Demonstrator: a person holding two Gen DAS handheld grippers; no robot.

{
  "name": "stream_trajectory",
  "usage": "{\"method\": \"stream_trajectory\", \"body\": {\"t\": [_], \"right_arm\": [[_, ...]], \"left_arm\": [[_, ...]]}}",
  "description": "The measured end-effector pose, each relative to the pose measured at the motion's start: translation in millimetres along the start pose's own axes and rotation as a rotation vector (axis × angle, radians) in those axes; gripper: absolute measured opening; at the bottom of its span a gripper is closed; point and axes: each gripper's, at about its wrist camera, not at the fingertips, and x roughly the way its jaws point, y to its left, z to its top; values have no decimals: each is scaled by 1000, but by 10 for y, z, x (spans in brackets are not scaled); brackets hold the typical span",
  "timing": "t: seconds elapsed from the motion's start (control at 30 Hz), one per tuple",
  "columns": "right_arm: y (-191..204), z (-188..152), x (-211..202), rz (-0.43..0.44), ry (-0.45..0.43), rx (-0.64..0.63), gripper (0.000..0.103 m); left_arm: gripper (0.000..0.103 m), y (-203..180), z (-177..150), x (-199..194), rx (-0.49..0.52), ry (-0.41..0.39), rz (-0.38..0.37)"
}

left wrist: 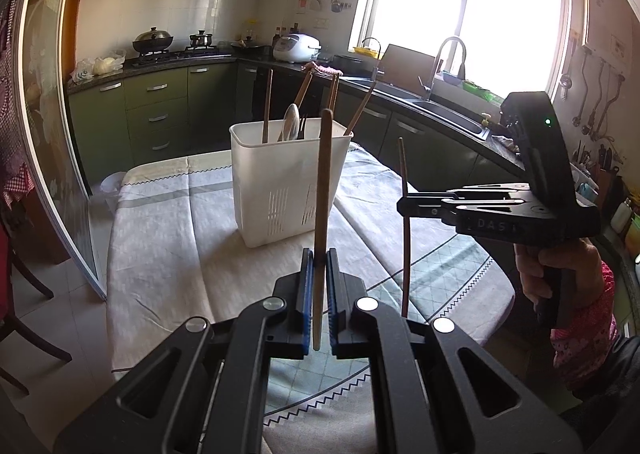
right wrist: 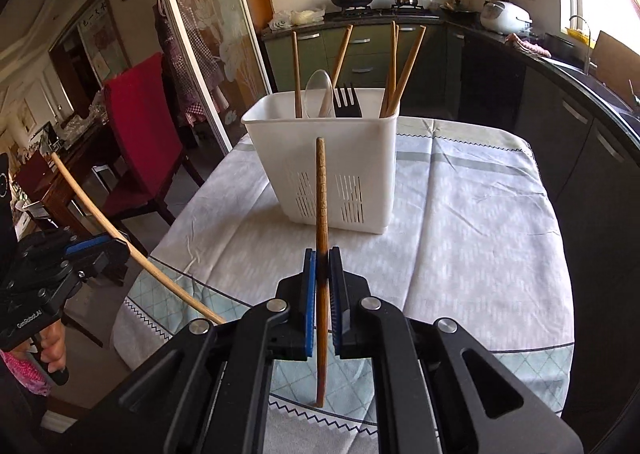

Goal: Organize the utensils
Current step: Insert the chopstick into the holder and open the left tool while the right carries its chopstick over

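Indoors, cloth-covered table (right wrist: 460,222) bears white caddy (right wrist: 320,158); green kitchen cabinets (left wrist: 160,110) behind

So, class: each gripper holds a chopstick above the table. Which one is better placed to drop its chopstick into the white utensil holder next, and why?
Probably the left gripper. Its chopstick stands upright, overlapping the white utensil holder straight ahead. The right gripper is off to the holder's side, so its chopstick likely needs more travel. It is close, though.
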Motion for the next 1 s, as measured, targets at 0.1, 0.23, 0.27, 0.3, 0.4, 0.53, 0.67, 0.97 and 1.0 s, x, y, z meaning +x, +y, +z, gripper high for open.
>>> {"method": "stream_trajectory", "body": {"t": [0.1,0.23,0.27,0.3,0.4,0.53,0.67,0.97,1.0], "right_arm": [[-47,17,-172,10,-26,4,7],[-51,18,-341,25,-57,3,7],[-49,19,-371,28,-62,1,7],[-33,4,-376,30,-67,1,7],[-46,-21,-397,36,-72,2,7],[-110,-61,-401,45,-72,14,7],[-204,-87,-427,48,-76,30,7],[-374,-101,-522,44,-94,55,7],[-380,-96,-536,44,-97,57,7]], "left_arm": [[6,-5,85,0,-9,-2,-8],[6,-35,308,-76,0,-29,-6],[6,-47,392,-107,6,-42,-2],[6,-61,490,-138,14,-57,2],[6,-92,815,-236,36,-120,28],[6,-120,1285,-300,51,-214,77],[6,-121,1639,-277,62,-306,128],[6,30,1740,354,51,-252,221],[6,50,1704,419,49,-238,226]]}}
